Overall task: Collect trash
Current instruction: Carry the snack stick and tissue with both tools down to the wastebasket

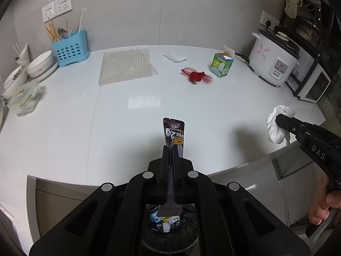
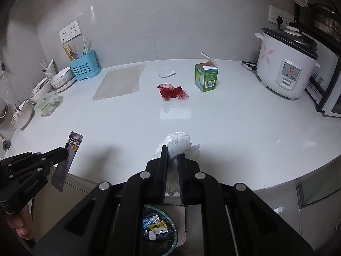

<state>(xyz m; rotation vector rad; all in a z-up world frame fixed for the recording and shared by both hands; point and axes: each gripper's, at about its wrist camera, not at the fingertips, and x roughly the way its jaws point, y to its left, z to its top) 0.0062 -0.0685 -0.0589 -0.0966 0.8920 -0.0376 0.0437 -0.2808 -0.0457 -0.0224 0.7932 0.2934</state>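
Note:
My left gripper (image 1: 169, 147) is shut on a dark snack wrapper (image 1: 174, 133), held upright above the counter's front edge; it also shows in the right wrist view (image 2: 71, 149). My right gripper (image 2: 172, 149) is shut on a crumpled white tissue (image 2: 178, 141), seen at the right in the left wrist view (image 1: 275, 128). A bin (image 2: 158, 228) with several wrappers inside sits on the floor below both grippers (image 1: 168, 224). On the counter lie a red net bag (image 2: 172, 92), a green carton (image 2: 206, 77), a clear plastic sheet (image 2: 119, 83) and a small white wrapper (image 2: 165, 73).
A rice cooker (image 2: 285, 66) and oven stand at the right. A blue cutlery holder (image 2: 84, 67), stacked bowls (image 2: 62, 80) and a plastic box (image 2: 48, 104) line the left side. The white counter's (image 2: 234, 128) front edge curves just ahead of the grippers.

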